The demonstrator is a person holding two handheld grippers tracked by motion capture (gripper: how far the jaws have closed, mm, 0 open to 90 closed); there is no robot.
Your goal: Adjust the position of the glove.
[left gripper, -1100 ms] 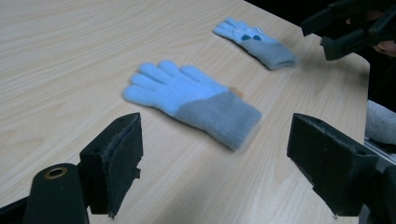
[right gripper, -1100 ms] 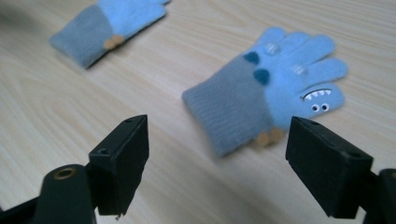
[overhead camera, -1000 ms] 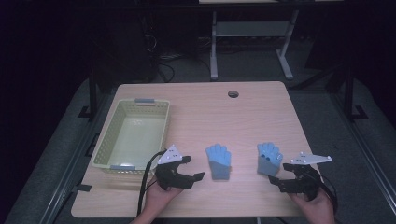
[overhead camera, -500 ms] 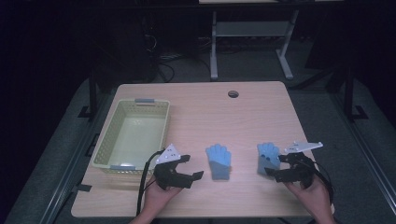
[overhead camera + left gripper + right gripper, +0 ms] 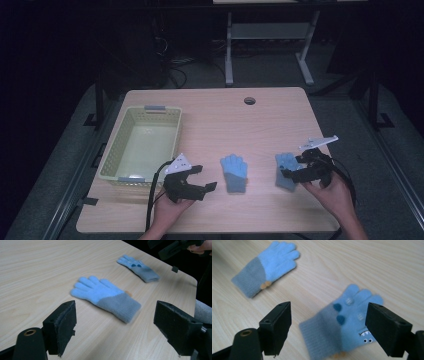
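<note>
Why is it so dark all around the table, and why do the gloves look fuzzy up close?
High view: light falls on the pale wooden table, the floor around is dim. Left gripper view: the plain blue knitted glove has a smeared cuff. Right gripper view: the blue glove with dark spots is soft and blurred.

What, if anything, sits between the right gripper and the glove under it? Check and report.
Nothing visible does. The right gripper hangs open with its jaws spread to either side of the monster-face glove, and only bare table lies around it. The plain glove lies apart, off to one side.
</note>
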